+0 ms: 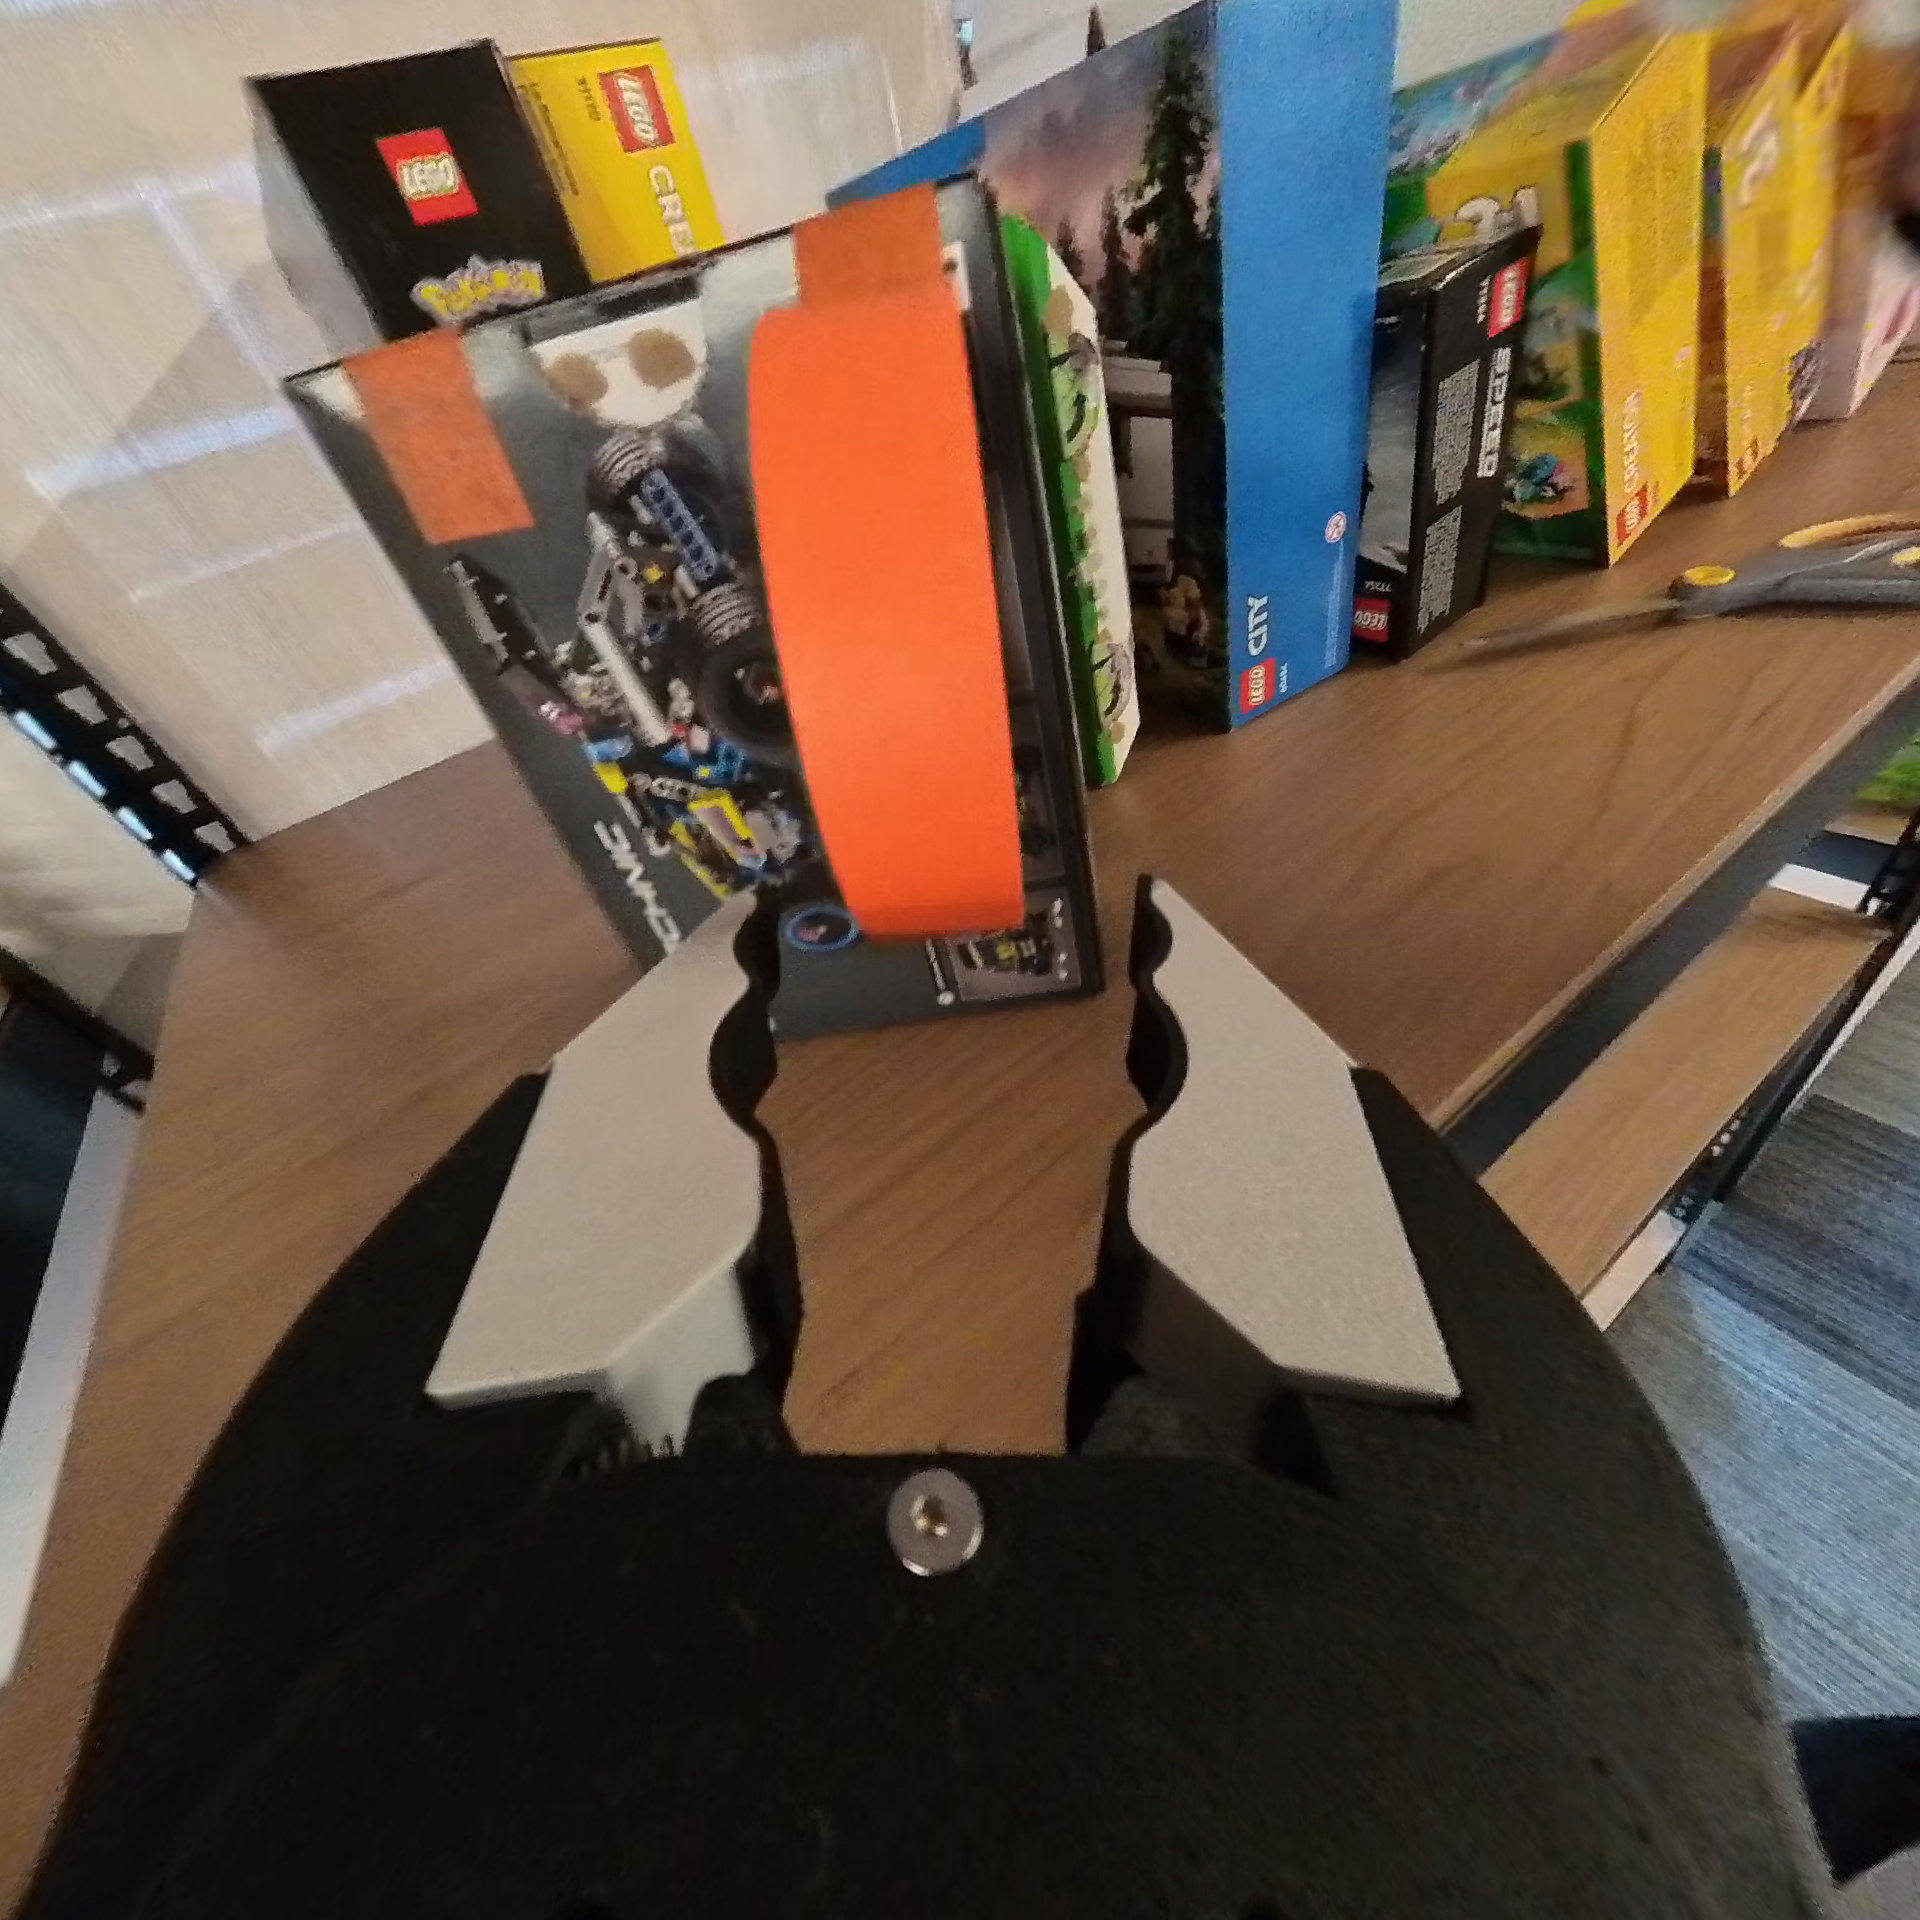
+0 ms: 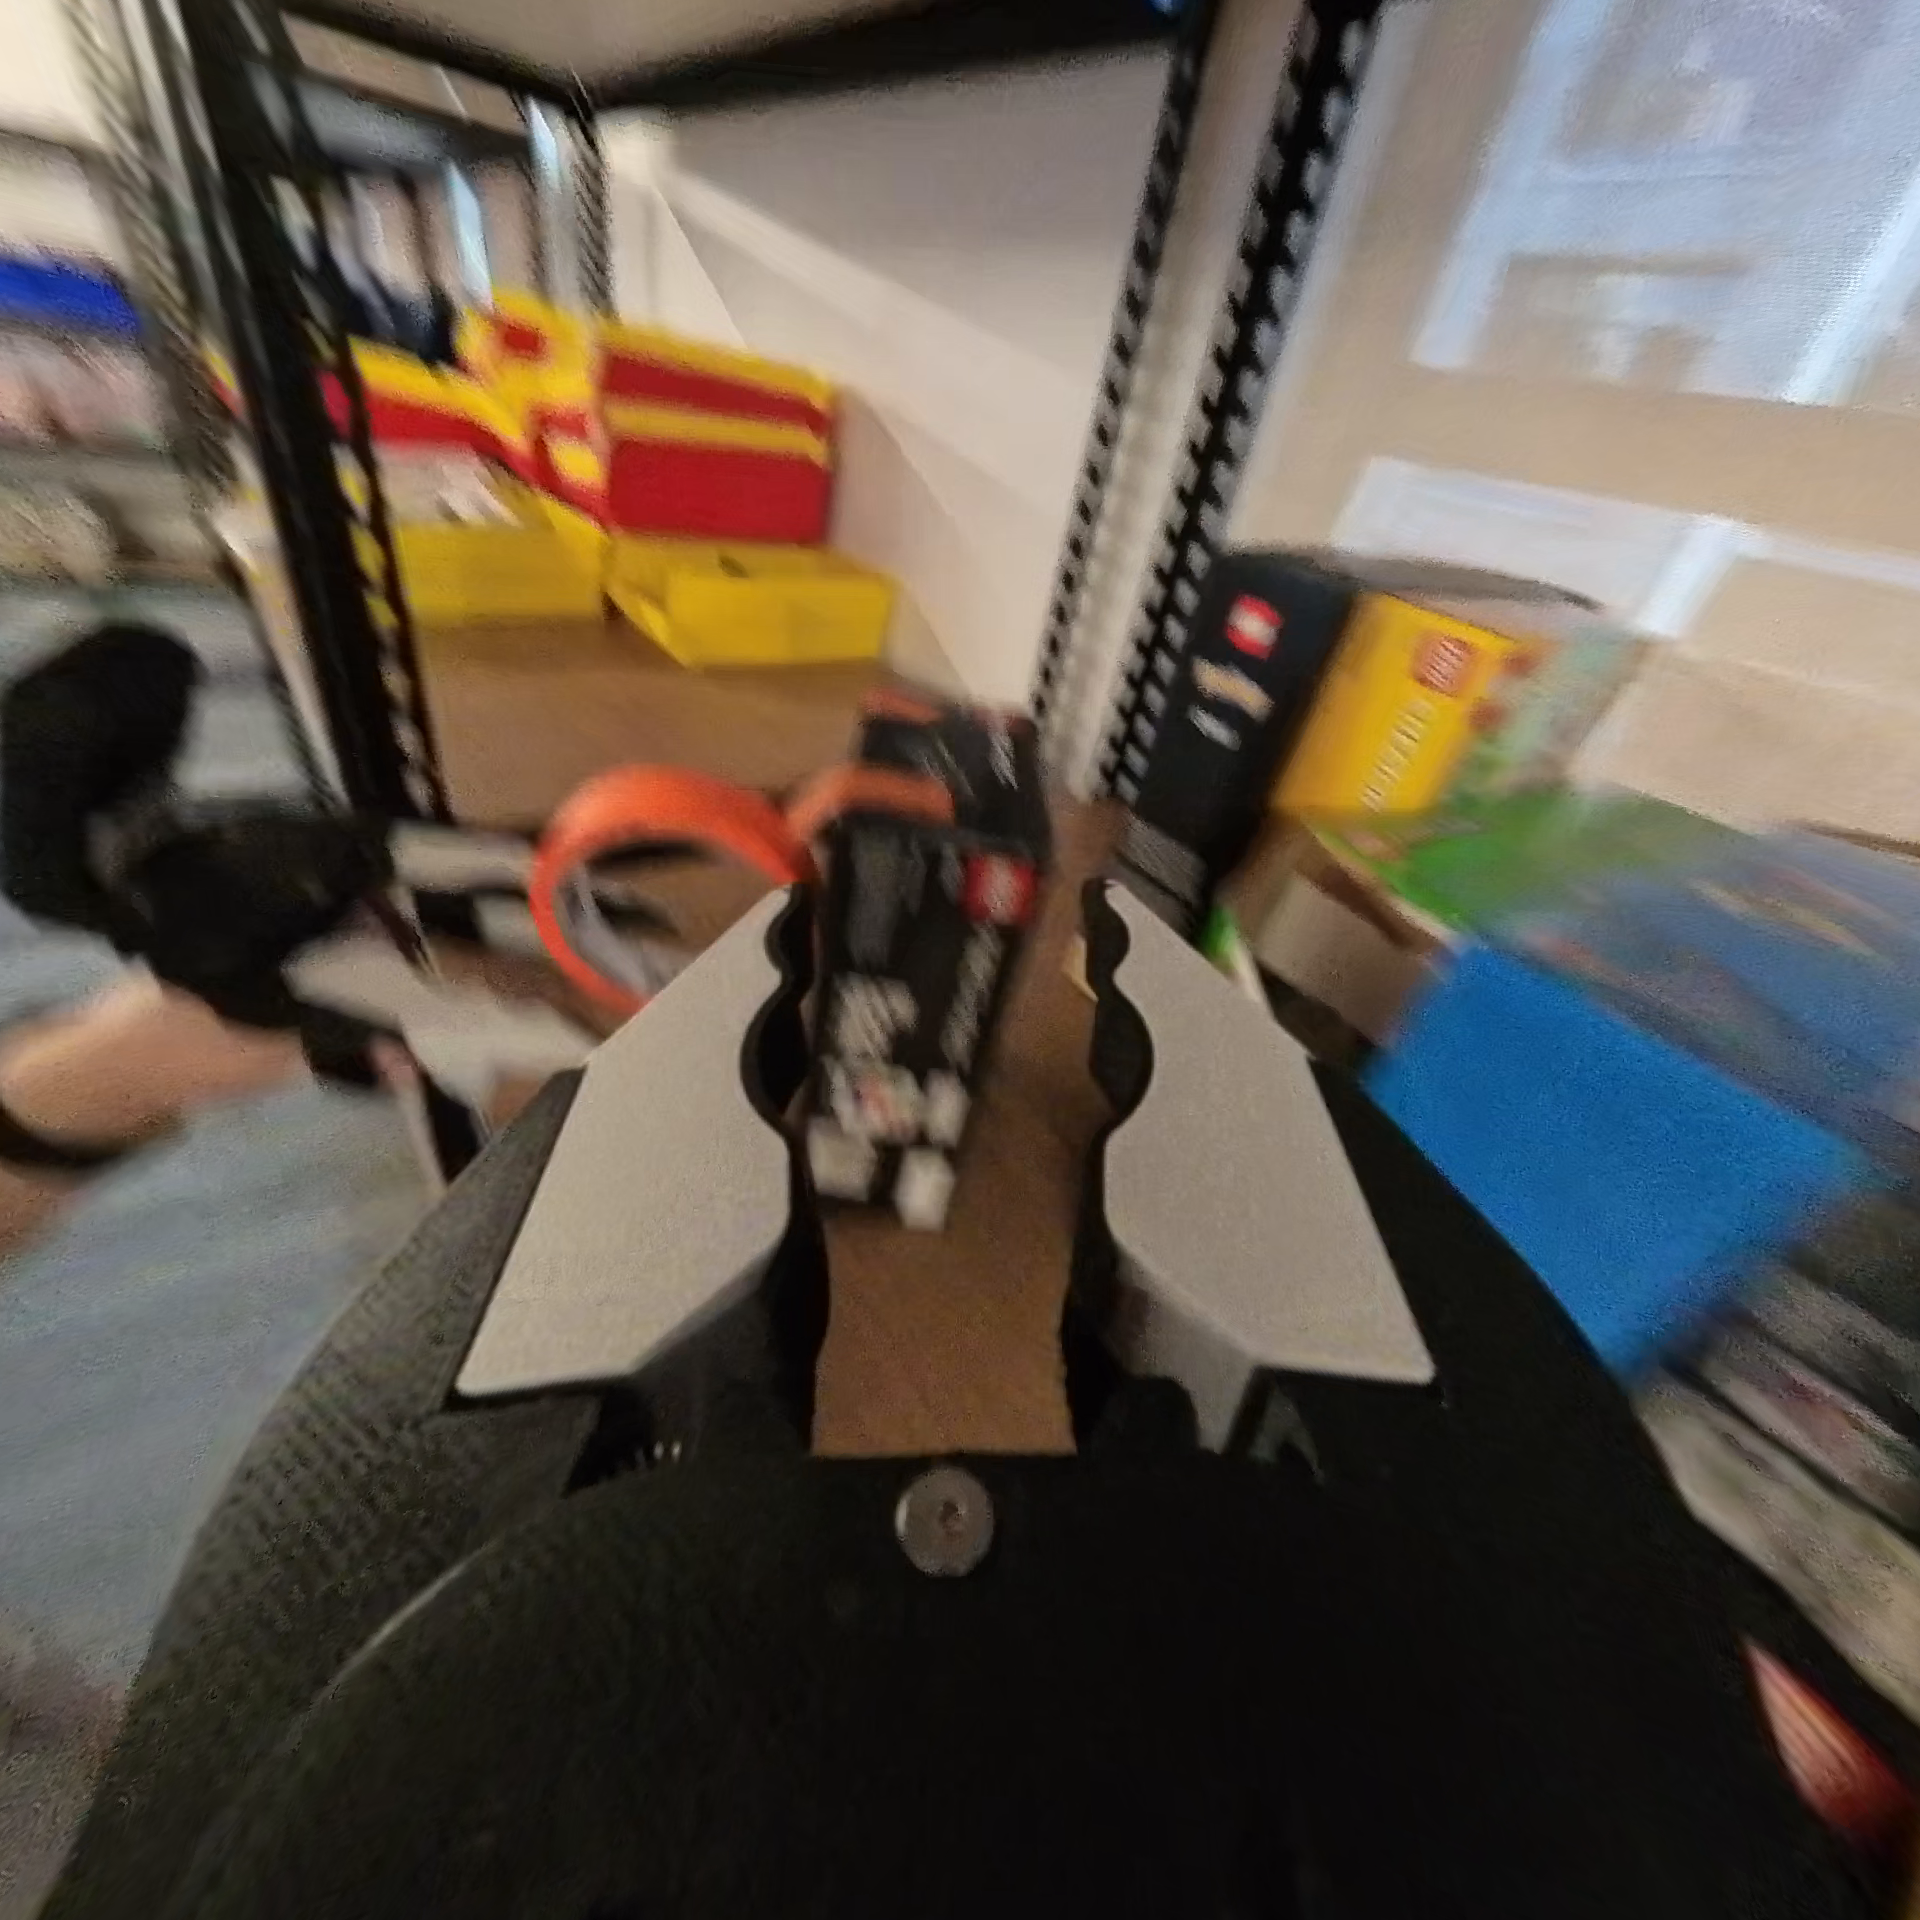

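A dark toy box (image 1: 644, 644) stands upright on the wooden shelf (image 1: 935, 1195). A long orange tape strip (image 1: 883, 623) is stuck at its top edge and hangs loose down its front. A short orange tape patch (image 1: 436, 447) sits on its top left corner. My left gripper (image 1: 948, 914) is open and empty, just short of the strip's free end. In the blurred right wrist view my right gripper (image 2: 945, 899) is open around the box's narrow side (image 2: 914, 1018). The box is near the left pad and apart from the right pad. The orange strip (image 2: 644, 810) curls out to the left.
Several more toy boxes stand behind: a black one (image 1: 416, 187), a yellow one (image 1: 634, 156), a tall blue one (image 1: 1288, 364), a small black one (image 1: 1444, 447). Scissors (image 1: 1766, 592) lie at the right. A black rack upright (image 2: 1174, 468) stands behind the box. The left gripper's black body (image 2: 208, 883) is at far left.
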`<action>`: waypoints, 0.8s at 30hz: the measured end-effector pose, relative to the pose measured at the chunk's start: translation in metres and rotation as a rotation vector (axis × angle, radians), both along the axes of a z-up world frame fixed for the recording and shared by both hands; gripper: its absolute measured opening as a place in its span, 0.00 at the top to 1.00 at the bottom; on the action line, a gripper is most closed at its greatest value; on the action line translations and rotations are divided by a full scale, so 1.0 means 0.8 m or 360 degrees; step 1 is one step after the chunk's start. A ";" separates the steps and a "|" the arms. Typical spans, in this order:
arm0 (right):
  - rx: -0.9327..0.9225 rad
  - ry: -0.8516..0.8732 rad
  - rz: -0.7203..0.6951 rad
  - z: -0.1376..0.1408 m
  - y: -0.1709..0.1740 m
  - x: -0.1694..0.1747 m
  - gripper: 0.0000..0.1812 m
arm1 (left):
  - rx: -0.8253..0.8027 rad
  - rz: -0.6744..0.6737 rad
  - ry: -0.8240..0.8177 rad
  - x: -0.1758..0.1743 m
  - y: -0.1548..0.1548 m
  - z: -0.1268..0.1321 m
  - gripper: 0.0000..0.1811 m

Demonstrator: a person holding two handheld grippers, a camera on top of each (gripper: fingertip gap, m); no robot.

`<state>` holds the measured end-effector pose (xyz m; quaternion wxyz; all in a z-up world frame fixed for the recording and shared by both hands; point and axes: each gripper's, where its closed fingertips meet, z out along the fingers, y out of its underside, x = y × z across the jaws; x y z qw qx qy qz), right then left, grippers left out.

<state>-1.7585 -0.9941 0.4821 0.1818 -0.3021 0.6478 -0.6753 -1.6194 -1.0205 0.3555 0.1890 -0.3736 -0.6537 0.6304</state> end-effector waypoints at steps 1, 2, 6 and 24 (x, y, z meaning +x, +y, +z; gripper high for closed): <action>0.0037 0.0141 -0.0109 -0.019 0.016 -0.040 0.72 | 0.0002 0.0020 0.0003 0.008 0.002 -0.002 0.63; 0.0121 0.0299 -0.0218 -0.045 0.032 -0.086 0.72 | 0.0000 0.0042 0.0012 0.018 0.006 -0.003 0.63; 0.0622 0.0594 -0.0525 -0.155 0.091 -0.268 0.77 | 0.0029 0.0168 0.0091 0.064 0.025 -0.013 0.65; 0.1014 0.0457 0.0142 -0.275 0.133 -0.292 0.87 | 0.0428 0.0172 0.0463 -0.180 0.188 -0.075 0.73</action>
